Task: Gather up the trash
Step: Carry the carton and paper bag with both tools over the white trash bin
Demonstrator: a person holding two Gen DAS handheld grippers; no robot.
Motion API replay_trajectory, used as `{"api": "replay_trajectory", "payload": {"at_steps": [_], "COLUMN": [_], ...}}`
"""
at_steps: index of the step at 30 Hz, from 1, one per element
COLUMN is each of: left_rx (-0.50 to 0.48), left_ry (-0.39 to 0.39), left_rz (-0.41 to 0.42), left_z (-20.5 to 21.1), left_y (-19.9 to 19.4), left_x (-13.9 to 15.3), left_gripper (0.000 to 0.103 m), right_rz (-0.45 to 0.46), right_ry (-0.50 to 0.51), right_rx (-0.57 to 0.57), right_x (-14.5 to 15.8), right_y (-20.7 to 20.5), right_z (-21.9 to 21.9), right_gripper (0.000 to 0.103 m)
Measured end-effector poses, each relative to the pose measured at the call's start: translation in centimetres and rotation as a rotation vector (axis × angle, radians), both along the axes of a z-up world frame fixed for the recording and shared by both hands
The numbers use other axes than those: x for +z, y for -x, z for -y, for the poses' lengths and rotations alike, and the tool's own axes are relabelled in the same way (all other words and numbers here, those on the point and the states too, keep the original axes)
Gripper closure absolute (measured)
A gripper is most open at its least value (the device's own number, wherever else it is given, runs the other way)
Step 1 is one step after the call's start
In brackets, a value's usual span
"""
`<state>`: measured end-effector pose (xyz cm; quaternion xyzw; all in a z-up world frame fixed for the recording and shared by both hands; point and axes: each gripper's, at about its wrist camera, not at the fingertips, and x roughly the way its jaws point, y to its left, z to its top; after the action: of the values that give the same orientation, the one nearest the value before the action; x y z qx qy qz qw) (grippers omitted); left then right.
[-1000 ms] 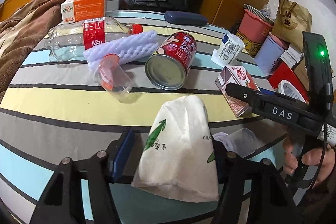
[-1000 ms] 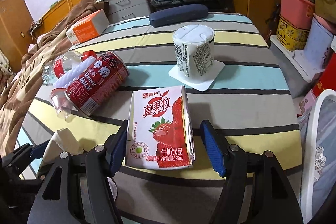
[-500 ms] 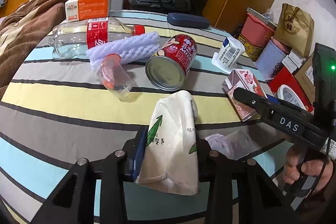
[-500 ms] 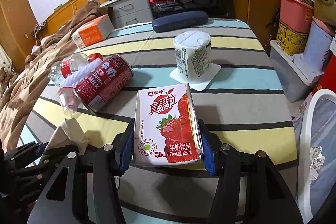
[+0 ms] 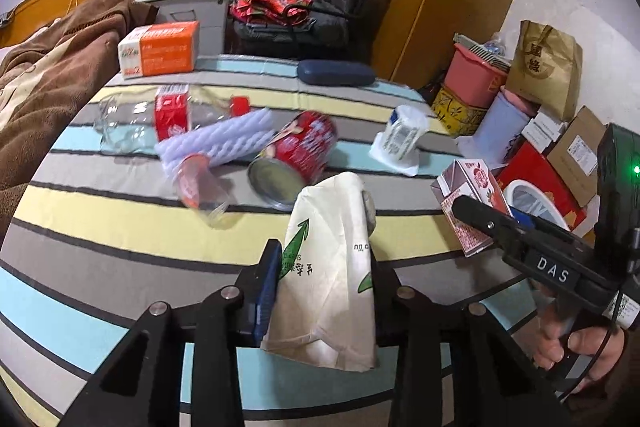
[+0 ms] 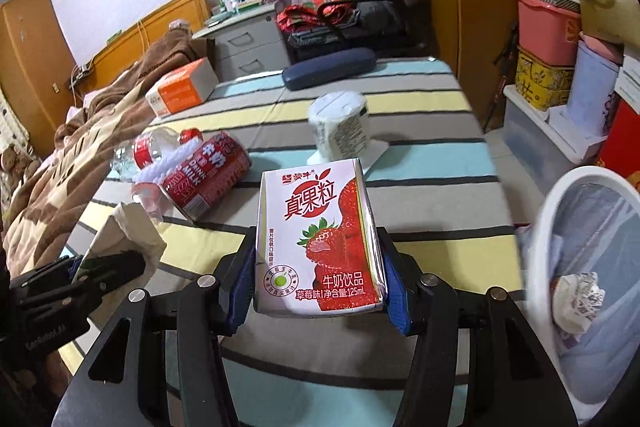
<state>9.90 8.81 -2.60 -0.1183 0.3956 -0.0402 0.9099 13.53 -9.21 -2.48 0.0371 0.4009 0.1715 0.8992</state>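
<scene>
My left gripper (image 5: pixel 324 279) is shut on a cream paper pack with green arrows (image 5: pixel 328 227), held just above the striped table (image 5: pixel 120 227). My right gripper (image 6: pixel 319 287) is shut on a strawberry milk carton (image 6: pixel 316 219), also off the cloth; the left wrist view shows the carton (image 5: pixel 472 203) at the right. Lying on the table are a red milk can (image 5: pixel 300 155), a clear bottle (image 5: pixel 160 115), a white foam sleeve (image 5: pixel 216 143), a plastic cup (image 5: pixel 200 187) and a white tub (image 6: pixel 344 131).
A white bin with a liner (image 6: pixel 580 247) stands off the table's right edge, with crumpled paper inside. An orange box (image 5: pixel 160 51) and a blue case (image 5: pixel 336 73) sit at the far end. A brown blanket (image 6: pixel 80 155) lies left; stacked boxes (image 5: pixel 480 79) stand right.
Both grippers closed on what lay between their fingers, the left on the paper pack and the right on the carton. Both then lifted their items off the cloth.
</scene>
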Motion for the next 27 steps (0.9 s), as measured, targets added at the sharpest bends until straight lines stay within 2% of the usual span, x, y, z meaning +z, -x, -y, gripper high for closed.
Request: {"api": "replay_trajectory", "payload": {"at_steps": [10, 27], "left_rx": [-0.087, -0.304], "left_ry": [0.002, 0.018], "left_rz": [0.058, 0.06], "left_z": [5.0, 17.7], "left_y": [-1.1, -4.1], "left_x": [2.7, 3.5], "left_gripper": [0.065, 0.065], "right_rz": [0.059, 0.095], "right_ry": [-0.009, 0.011], "right_rx": [-0.079, -0.273], "right_x": [1.8, 2.7], "right_y": [1.2, 3.0], "right_z": [4.2, 14.1], "right_gripper": [0.047, 0.047]}}
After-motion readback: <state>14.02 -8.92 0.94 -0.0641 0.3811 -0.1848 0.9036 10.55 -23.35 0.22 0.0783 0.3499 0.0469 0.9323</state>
